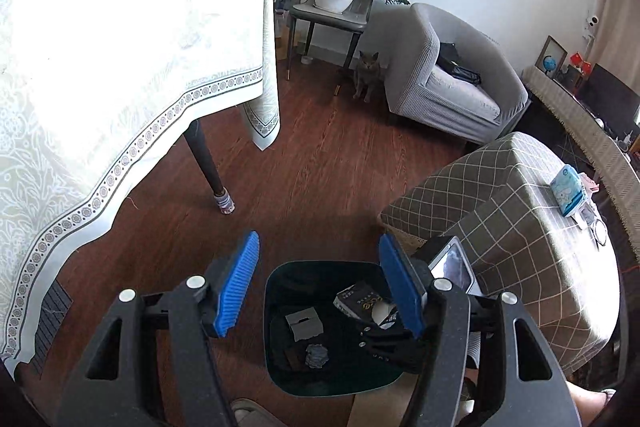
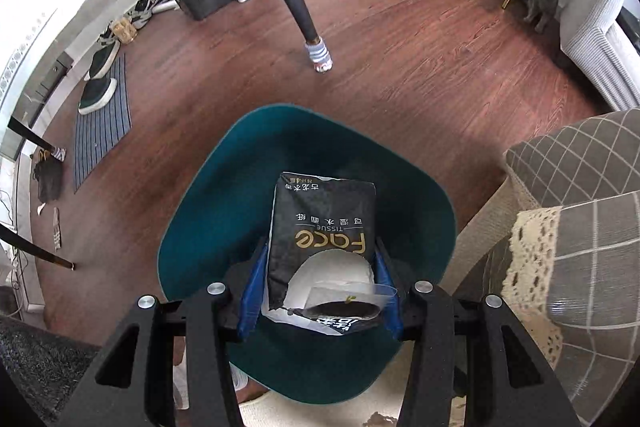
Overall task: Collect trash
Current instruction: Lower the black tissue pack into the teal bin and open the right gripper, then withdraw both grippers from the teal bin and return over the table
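Pinching the black tissue pack [image 2: 322, 239] by its lower end, the right gripper [image 2: 320, 291] holds it at the centre of its own view, directly over the mouth of the teal bin [image 2: 192, 227], both blue pads pressed into the wrapper's sides. The pack looks like thin printed film, torn open near the grip with white paper showing, so it should be light, soft and crushable, probably a little slick; taking it across the narrow width near one end, as here, seems the sound hold. In the left wrist view the same pack [image 1: 360, 301] shows low and centre, inside the bin's opening [image 1: 276, 291] above other scraps, while the left gripper [image 1: 320, 283] hangs over the bin, spread wide and empty. A grey cat [image 1: 366, 73] sits upper centre by the armchair [image 1: 452, 83].
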Demonstrator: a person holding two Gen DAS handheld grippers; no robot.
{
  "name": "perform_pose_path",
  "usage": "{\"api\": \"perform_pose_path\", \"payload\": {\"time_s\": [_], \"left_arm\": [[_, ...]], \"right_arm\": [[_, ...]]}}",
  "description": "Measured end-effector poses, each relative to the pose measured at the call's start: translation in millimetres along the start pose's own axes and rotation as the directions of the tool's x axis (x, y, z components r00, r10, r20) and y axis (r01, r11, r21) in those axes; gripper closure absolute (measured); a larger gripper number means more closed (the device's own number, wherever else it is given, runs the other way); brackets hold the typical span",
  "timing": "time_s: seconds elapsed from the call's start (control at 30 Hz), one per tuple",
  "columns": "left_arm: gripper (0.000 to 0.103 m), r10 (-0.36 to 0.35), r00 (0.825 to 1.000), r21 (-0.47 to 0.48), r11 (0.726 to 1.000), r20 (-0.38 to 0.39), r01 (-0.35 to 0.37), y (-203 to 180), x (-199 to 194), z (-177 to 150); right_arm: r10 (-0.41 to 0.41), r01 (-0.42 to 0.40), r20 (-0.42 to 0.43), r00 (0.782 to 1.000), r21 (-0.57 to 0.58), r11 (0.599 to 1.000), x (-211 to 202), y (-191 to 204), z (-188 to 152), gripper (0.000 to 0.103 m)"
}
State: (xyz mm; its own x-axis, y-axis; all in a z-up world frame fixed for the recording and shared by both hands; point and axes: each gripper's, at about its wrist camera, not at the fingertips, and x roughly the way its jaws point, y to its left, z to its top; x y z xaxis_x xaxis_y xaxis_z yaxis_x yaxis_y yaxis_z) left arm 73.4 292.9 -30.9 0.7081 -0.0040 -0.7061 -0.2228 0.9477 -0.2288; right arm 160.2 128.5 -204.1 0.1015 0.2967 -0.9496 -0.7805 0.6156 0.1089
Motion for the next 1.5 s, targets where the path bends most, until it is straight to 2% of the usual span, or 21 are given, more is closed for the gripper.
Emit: {"api": "perform_pose_path", "payload": {"time_s": [0.23,0.37,0.5,0.7,1.13,1.3,1.5], "left_arm": [[0.037,-0.017,0.999,-0.02,1.0,0.036,0.017,2.5,-15.0,7.1],[0.037,-0.025,0.999,-0.016,1.0,0.042,0.025,0.2,-16.5,8.5],[0.037,-0.037,0.998,-0.011,0.999,0.051,0.038,-6.0,-18.4,10.2],[0.037,-0.057,0.996,0.001,0.998,0.072,0.057,-19.0,-22.7,14.5],[0.037,-0.069,0.993,0.047,0.997,0.092,0.065,-61.5,-14.8,17.4],[0.037,-0.064,0.992,0.065,0.996,0.106,0.058,-75.9,-14.5,19.2],[0.036,-0.066,0.99,0.098,0.994,0.128,0.053,-94.9,-19.9,22.4]], "right_arm": [[-0.002,0.002,-0.062,0.998,0.003,1.0,22.2,0.1,-11.4,0.052],[-0.027,0.026,-0.06,0.998,-0.016,1.0,24.6,4.0,-16.6,0.051],[-0.04,0.039,-0.059,0.997,-0.02,0.999,22.8,0.1,-21.2,0.04],[-0.026,0.025,-0.042,0.999,-0.016,1.0,11.2,-9.7,-25.7,0.04],[0.008,-0.002,0.103,0.995,-0.061,0.998,-52.4,-10.3,-31.2,0.041],[0.024,-0.01,0.185,0.982,-0.077,0.997,-85.2,-12.7,-33.2,0.046],[0.014,0.009,0.288,0.958,-0.079,0.997,-125.2,-23.7,-36.3,0.05]]}}
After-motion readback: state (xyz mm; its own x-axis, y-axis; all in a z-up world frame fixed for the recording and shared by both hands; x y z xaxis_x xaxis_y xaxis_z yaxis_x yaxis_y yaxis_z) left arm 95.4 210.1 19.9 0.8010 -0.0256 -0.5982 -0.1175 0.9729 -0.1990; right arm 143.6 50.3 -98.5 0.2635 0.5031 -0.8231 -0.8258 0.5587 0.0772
